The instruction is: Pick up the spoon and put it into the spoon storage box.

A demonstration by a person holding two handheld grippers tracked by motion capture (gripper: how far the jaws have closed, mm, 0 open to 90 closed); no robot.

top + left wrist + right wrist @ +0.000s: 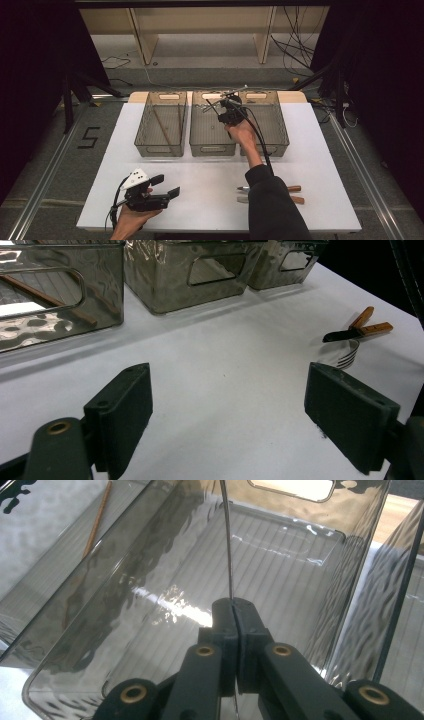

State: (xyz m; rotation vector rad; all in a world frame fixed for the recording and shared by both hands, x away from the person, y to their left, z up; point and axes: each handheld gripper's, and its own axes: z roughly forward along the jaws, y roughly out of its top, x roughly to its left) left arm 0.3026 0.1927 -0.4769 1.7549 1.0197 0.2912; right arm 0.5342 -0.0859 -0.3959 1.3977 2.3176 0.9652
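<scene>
The right tool [233,611], pinched tight on a thin metal utensil [227,540], hangs it over the middle bin [300,535], likely to drop it in; the left tool [225,405] gapes idle, nearer than that bin.

Three bins [161,145] in a row at table's [210,175] far side; chopsticks [162,129] in left bin; cutlery [295,194] near right front edge.

Wide bare stretch along the table's [210,200] near edge; three bins [161,124] walling the far edge; cutlery [295,194] blocking the near right corner.
</scene>
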